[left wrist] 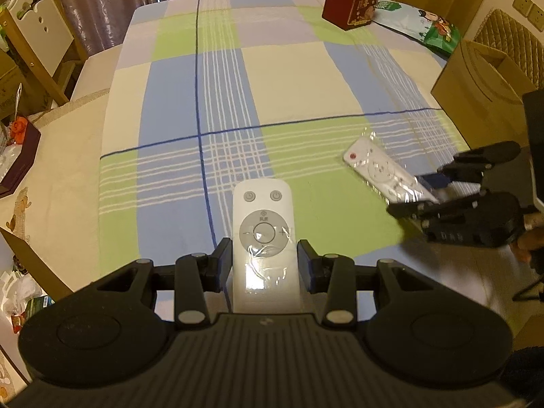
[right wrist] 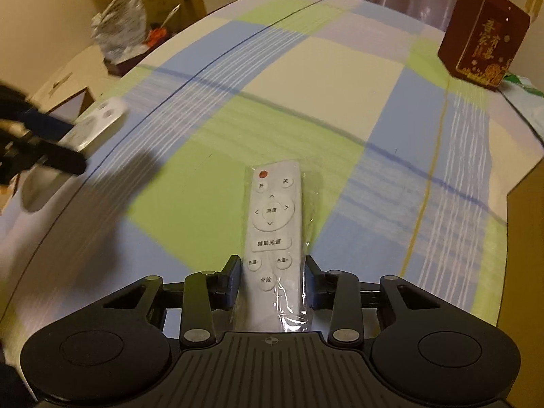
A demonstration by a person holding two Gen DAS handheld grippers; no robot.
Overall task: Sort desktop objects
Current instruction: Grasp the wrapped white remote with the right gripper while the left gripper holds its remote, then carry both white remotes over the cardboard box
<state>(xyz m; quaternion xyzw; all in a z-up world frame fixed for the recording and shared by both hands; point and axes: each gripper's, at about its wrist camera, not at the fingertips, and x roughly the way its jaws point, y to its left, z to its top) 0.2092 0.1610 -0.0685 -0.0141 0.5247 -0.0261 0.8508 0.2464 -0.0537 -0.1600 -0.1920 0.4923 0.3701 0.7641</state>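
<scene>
We hold one remote in each gripper above the bench (left wrist: 102,176), which wears a checked cloth. The left gripper (left wrist: 264,265) has its jaws narrowed onto the sides of the wide white remote (left wrist: 263,238); the right gripper (right wrist: 272,273) has its jaws closed against the slim remote (right wrist: 273,234), which sits in a clear plastic sleeve.

To do this step well, we judge that both remotes should stay level, since each is pinched near its rear end and the long front could droop. The sleeve looks slippery, so we would keep firm pressure on the right side. Where they are meant to go, we cannot tell.

The right wrist view shows the slim remote's labelled buttons and red key plainly; the left view gives it only small and glossy, beside a cardboard box (left wrist: 476,78). The left view alone shows the wide remote's round dial. Both show the dark red box (right wrist: 482,37) at the far edge.
</scene>
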